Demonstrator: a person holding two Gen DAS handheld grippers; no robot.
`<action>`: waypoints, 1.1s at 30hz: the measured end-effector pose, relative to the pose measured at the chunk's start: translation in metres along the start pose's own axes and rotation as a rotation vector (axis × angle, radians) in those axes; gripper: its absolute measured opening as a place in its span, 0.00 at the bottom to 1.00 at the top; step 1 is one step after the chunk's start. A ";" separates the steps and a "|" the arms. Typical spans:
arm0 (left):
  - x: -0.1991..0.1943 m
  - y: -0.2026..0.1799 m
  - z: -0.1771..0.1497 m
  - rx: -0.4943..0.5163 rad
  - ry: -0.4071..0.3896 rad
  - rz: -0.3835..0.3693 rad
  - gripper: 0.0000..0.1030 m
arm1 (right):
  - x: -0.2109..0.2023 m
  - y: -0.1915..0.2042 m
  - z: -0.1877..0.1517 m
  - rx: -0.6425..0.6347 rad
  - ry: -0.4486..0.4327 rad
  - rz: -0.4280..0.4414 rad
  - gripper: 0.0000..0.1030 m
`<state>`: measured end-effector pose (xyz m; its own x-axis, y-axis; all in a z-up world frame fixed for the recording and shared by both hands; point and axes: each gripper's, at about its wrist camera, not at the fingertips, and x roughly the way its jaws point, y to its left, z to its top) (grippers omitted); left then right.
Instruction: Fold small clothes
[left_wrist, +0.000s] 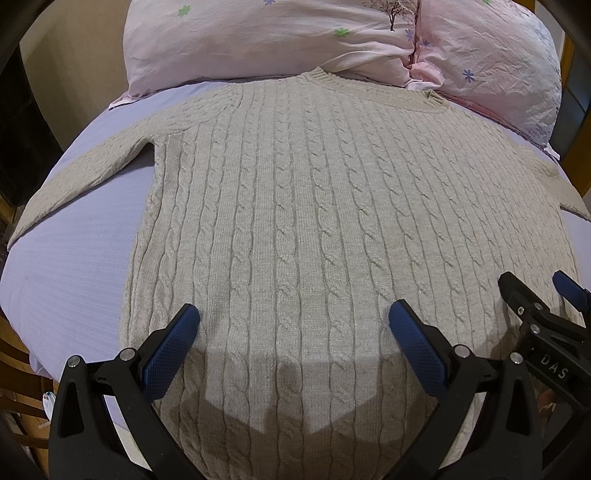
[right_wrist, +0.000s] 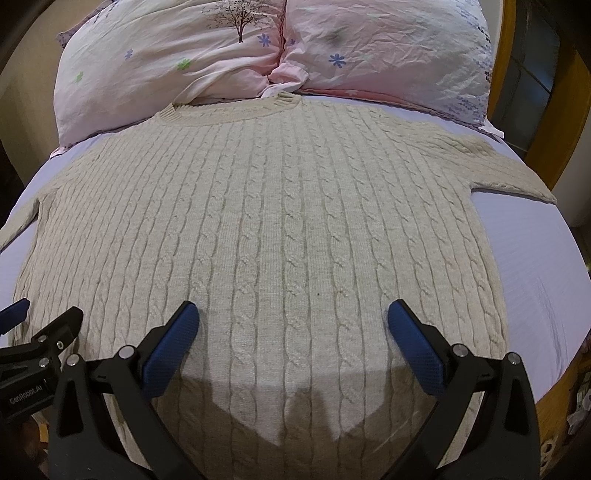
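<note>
As sweater (left_wrist: 295, 206) lies flat ahead, left gripper (left_wrist: 294, 325) & right gripper (right_wrist: 293, 323) wide apart, holding nothing.

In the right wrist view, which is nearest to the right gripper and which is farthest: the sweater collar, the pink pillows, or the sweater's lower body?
From the right gripper, jaws open:
1. Lower body of the sweater, directly under and ahead of the fingers.
2. Sweater collar, far end of the garment, slightly left.
3. Pink pillows, beyond the collar at the head of the bed.

I am in a home bedroom: a bed with a lilac sheet (left_wrist: 74, 258) and two pink floral pillows (right_wrist: 166, 62) at its far end.
</note>
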<state>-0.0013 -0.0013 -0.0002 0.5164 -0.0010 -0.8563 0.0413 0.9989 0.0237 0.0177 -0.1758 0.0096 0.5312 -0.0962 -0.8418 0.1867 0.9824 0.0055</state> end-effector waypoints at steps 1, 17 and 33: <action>0.001 0.001 0.001 0.000 -0.001 0.000 0.99 | -0.001 0.001 -0.002 -0.001 0.001 0.001 0.98; -0.001 0.003 0.003 0.004 -0.018 -0.007 0.99 | -0.009 -0.029 0.009 -0.090 -0.131 0.121 0.98; -0.016 0.087 0.054 -0.223 -0.330 -0.240 0.99 | 0.061 -0.430 0.098 0.975 -0.103 -0.170 0.29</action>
<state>0.0398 0.0828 0.0432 0.7605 -0.2126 -0.6136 0.0265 0.9543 -0.2977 0.0511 -0.6195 0.0086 0.4949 -0.2822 -0.8219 0.8401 0.3972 0.3695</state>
